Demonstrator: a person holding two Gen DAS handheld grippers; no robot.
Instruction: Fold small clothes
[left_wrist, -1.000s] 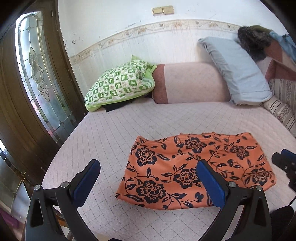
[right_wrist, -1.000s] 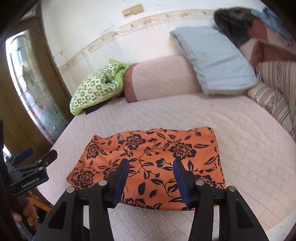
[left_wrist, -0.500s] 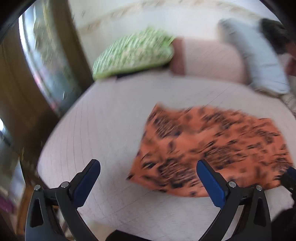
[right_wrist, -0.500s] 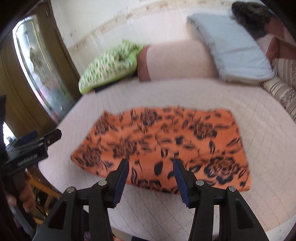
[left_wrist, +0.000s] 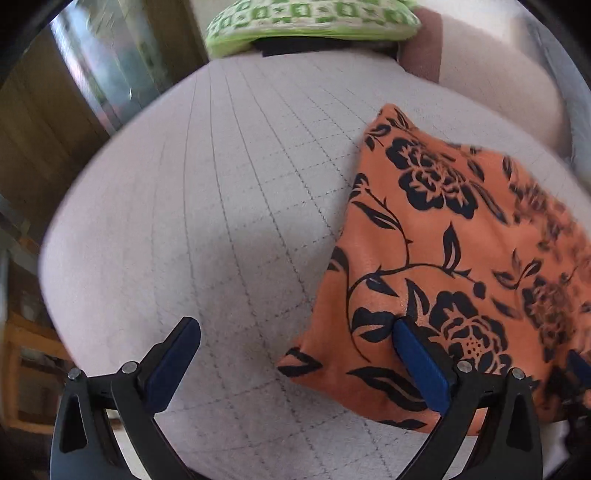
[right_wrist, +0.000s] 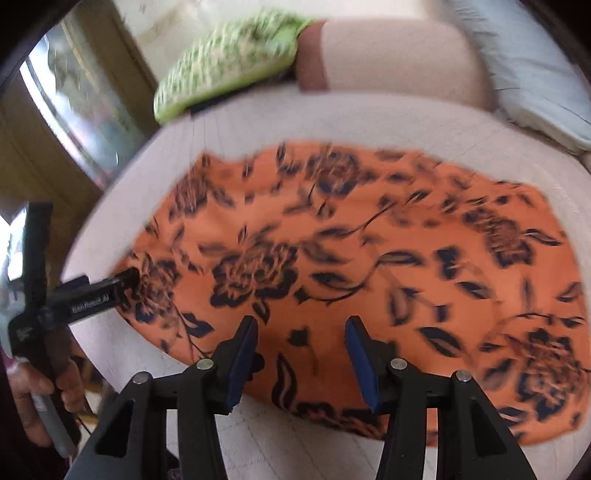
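An orange garment with black flowers lies flat on the pale quilted bed. My left gripper is wide open just over the garment's near left corner; its right finger is over the cloth, its left over bare bedding. My right gripper hangs open, about half wide, above the garment's near edge, nothing between its blue pads. The left gripper also shows at the left in the right wrist view, held by a hand, its tip at the garment's left end.
A green-and-white checked cushion and a pink bolster sit at the back of the bed, a grey pillow at the back right. A wooden door with glass stands left. The bed's edge runs close below both grippers.
Both grippers have dropped and tipped downward toward the garment's near edge, so the cloth looks much larger. The left one has come over the left corner. Neither jaw width changed.
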